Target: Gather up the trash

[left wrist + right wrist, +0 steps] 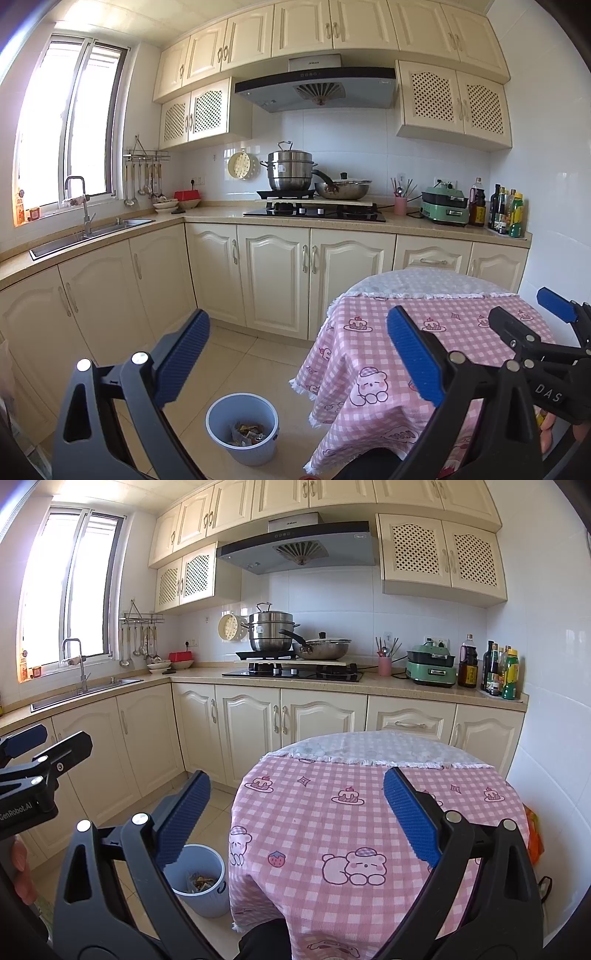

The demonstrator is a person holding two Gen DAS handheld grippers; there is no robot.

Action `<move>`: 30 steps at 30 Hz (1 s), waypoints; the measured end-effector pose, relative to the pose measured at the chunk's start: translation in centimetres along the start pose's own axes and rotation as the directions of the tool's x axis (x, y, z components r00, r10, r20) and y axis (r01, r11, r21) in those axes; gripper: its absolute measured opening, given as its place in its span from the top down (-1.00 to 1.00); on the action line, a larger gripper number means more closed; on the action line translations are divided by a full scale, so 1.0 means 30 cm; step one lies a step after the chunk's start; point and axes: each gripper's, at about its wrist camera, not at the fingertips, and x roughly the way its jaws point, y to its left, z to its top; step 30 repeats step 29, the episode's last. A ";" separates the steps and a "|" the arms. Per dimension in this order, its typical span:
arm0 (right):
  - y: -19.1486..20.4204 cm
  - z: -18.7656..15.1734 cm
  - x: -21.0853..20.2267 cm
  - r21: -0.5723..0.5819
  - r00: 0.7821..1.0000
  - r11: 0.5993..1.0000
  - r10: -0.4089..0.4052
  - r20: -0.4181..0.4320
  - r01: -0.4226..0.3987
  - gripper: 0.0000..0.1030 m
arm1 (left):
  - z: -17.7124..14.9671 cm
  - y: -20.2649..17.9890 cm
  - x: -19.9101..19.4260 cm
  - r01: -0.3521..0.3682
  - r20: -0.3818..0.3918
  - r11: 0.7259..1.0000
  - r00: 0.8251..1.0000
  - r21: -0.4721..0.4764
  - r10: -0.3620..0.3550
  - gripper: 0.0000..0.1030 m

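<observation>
A pale blue bin [242, 428] stands on the tiled floor left of the table, with crumpled wrappers [247, 434] inside. It also shows in the right wrist view [201, 884], partly behind my finger. My left gripper [295, 358] is open and empty, held above the floor and the table's left edge. My right gripper [297, 816] is open and empty over the round table with its pink checked cloth [332, 834]. I see no loose trash on the cloth. Each gripper shows at the edge of the other's view.
Cream kitchen cabinets [273, 280] run along the back and left, with a sink [92, 230], a hob with pots [314, 210], a green appliance [445, 206] and bottles [508, 214] on the counter. An orange bag [533, 834] hangs right of the table.
</observation>
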 end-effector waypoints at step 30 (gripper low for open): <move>-0.158 -0.020 0.123 0.026 0.995 0.998 -0.059 -0.082 0.061 -0.81 | -0.045 -0.018 0.087 0.003 -0.082 1.000 0.997 -0.005 -0.003 -0.84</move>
